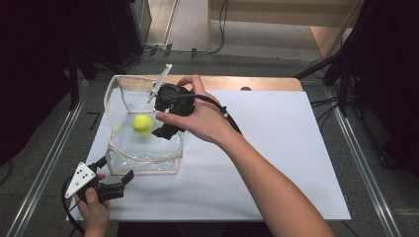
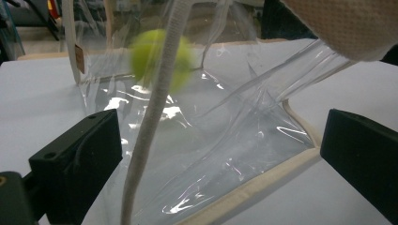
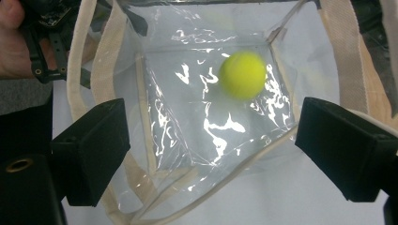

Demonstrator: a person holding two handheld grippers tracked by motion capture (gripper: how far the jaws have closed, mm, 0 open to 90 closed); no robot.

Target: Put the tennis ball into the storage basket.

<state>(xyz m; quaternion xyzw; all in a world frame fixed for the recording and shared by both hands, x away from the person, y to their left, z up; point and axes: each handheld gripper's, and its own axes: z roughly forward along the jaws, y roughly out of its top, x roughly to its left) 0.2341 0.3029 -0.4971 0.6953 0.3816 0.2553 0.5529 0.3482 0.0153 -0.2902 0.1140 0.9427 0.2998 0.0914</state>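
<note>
High view, left to right: left gripper (image 1: 126, 178) idles jaws apart beside clear bag (image 1: 148, 158), yellow ball (image 1: 142, 124) inside it, blurred so maybe airborne, right gripper (image 1: 160, 123) spread empty above; floppy walls could fold shut, and glare hides the bag floor.

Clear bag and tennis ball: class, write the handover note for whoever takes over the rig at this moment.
Right gripper: open, nothing between its jaws, poised over the clear bag's mouth.
Left gripper: open, beside the bag's near corner, not holding it.
Tennis ball: inside the bag, blurred, so probably not yet at rest.
Done: ball is in the bag.
Left: probably draw the right gripper clear; check that the ball settles.
</note>
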